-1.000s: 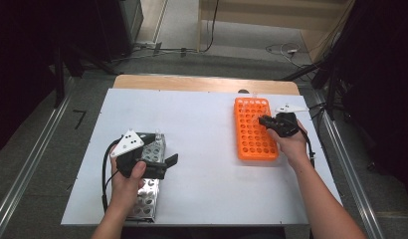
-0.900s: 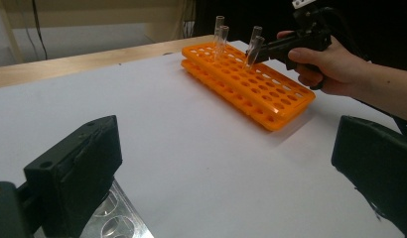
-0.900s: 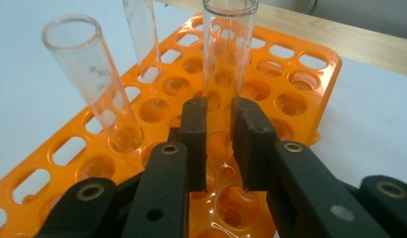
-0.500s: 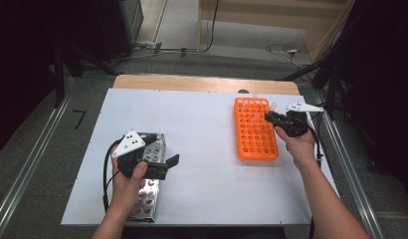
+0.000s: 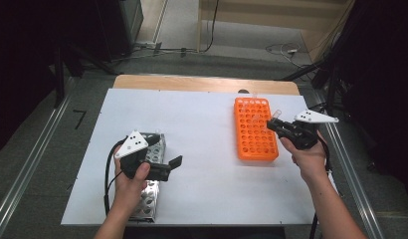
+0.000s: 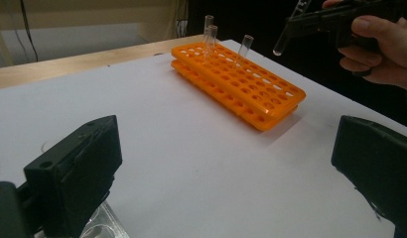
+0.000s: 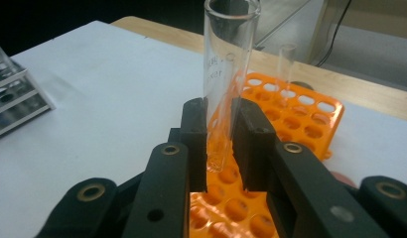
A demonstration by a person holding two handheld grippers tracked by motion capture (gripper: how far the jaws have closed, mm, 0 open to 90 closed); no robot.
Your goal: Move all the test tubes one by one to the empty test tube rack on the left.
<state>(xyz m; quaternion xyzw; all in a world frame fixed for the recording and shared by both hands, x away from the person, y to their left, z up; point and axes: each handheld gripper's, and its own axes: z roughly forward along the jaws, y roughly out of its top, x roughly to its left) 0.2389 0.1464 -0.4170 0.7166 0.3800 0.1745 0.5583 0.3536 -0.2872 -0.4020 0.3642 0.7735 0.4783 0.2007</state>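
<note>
Risk lay in the tilt: the test tube (image 7: 227,74), clamped between the right gripper (image 5: 280,127)'s closed jaws, leaned above the orange rack (image 5: 255,130) at right of centre in the high view, so its rounded end could strike a rim between holes and slip or crack. It hung over the rack's right edge, clear of the three tubes already seated. At lower left, the left gripper (image 5: 173,164), jaws wide and empty, rested beside the metal rack (image 5: 153,196).
</note>
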